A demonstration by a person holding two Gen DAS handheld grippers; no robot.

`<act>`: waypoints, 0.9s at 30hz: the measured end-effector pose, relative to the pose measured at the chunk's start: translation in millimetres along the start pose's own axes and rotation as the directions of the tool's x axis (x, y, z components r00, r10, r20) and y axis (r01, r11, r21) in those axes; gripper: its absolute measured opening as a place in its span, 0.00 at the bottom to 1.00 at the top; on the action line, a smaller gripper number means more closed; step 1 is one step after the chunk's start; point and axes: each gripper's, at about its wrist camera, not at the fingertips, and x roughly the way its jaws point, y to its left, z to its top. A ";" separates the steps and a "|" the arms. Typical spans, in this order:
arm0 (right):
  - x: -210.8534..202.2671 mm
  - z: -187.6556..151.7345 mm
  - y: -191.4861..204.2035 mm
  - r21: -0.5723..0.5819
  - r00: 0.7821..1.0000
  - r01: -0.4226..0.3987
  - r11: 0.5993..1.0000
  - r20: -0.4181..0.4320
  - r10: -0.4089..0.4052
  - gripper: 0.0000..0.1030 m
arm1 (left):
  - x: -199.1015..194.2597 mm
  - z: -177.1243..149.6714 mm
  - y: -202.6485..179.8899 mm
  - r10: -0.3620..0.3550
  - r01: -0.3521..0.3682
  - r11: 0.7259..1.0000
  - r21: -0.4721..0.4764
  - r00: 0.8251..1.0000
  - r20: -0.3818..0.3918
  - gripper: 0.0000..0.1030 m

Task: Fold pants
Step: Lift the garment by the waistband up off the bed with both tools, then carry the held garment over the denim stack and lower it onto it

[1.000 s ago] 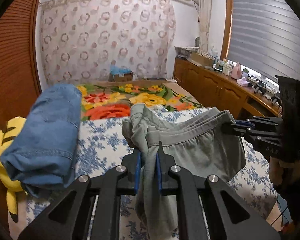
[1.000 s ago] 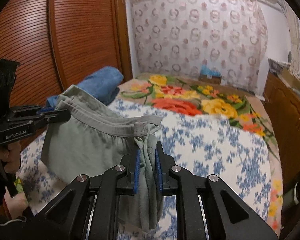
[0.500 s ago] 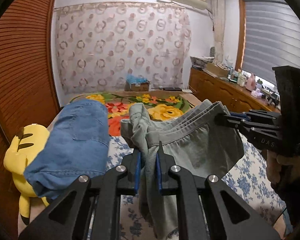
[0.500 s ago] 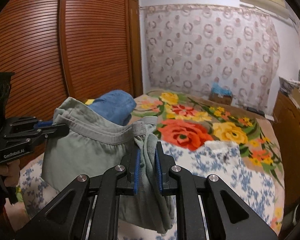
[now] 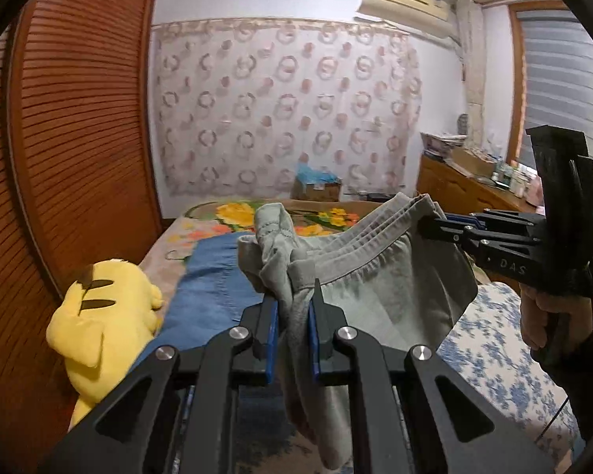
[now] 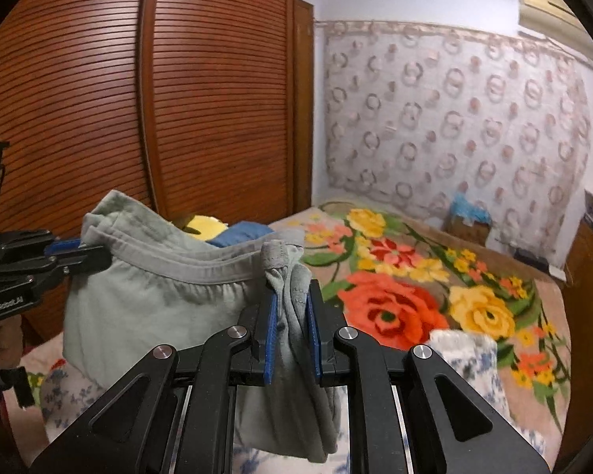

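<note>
Both the left gripper (image 5: 292,316) and the right gripper (image 6: 290,316), each clamped on the waistband of the grey pants (image 5: 395,296), have lifted them higher above the bed (image 6: 435,276), so the fold is apparently underway.

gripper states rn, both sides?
Left gripper: shut on the grey pants, at one waistband end.
Right gripper: shut on the grey pants, at the other waistband end.

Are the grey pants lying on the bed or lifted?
Lifted: grey pants hang between left gripper and right gripper, each clamping the waistband.
</note>
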 end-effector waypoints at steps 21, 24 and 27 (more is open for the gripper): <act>167.6 54.0 39.6 -0.119 0.986 -0.161 0.980 -0.065 0.154 0.11 | 36.7 -33.8 79.1 0.172 -0.180 0.962 -0.205 0.984 -0.054 0.11; 185.4 56.6 53.2 -0.137 0.981 -0.187 0.973 -0.085 0.176 0.11 | 36.5 -45.4 84.1 0.198 -0.210 0.949 -0.236 0.978 -0.071 0.11; 202.2 57.5 68.9 -0.156 0.974 -0.213 0.965 -0.107 0.198 0.11 | 35.0 -53.8 86.1 0.207 -0.223 0.941 -0.256 0.974 -0.087 0.12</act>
